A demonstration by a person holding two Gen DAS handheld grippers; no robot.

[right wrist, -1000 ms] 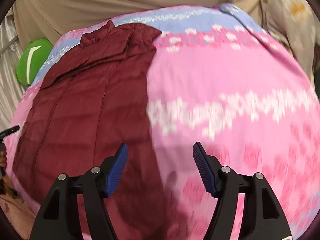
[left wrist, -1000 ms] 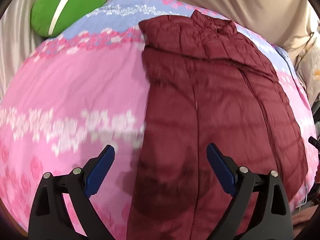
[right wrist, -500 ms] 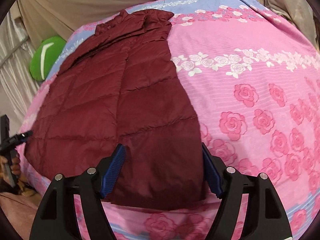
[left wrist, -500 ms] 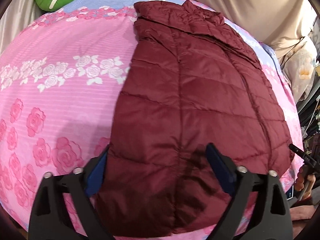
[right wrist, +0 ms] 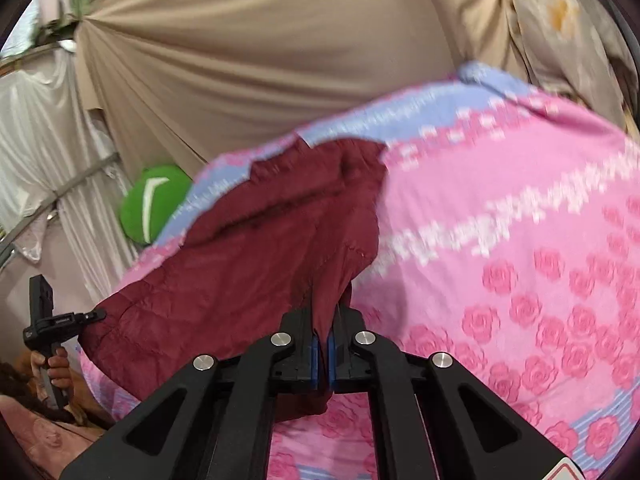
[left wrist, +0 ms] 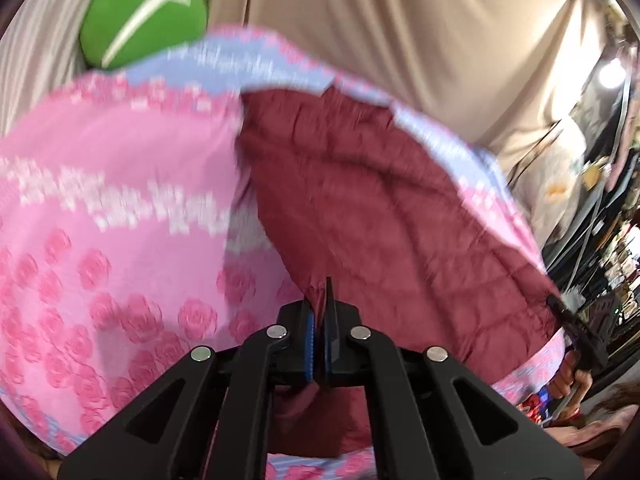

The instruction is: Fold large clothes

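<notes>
No legible writing anywhere; no containers. Maroon jacket (left wrist: 372,200) on the bed (left wrist: 100,208), near hem lifted off the pink rose sheet. Left claw (left wrist: 319,312) clamped on one hem corner, right claw (right wrist: 324,332) clamped on the other. Green cushion (left wrist: 144,20) at the bed's far edge, white stripe only.

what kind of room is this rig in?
Probably a bedroom: a bed under a pink rose-print sheet, a green cushion at its far end, beige draped curtains behind. The dark red quilted jacket lies on the sheet. Clutter at the edge is too blurred to read.
</notes>
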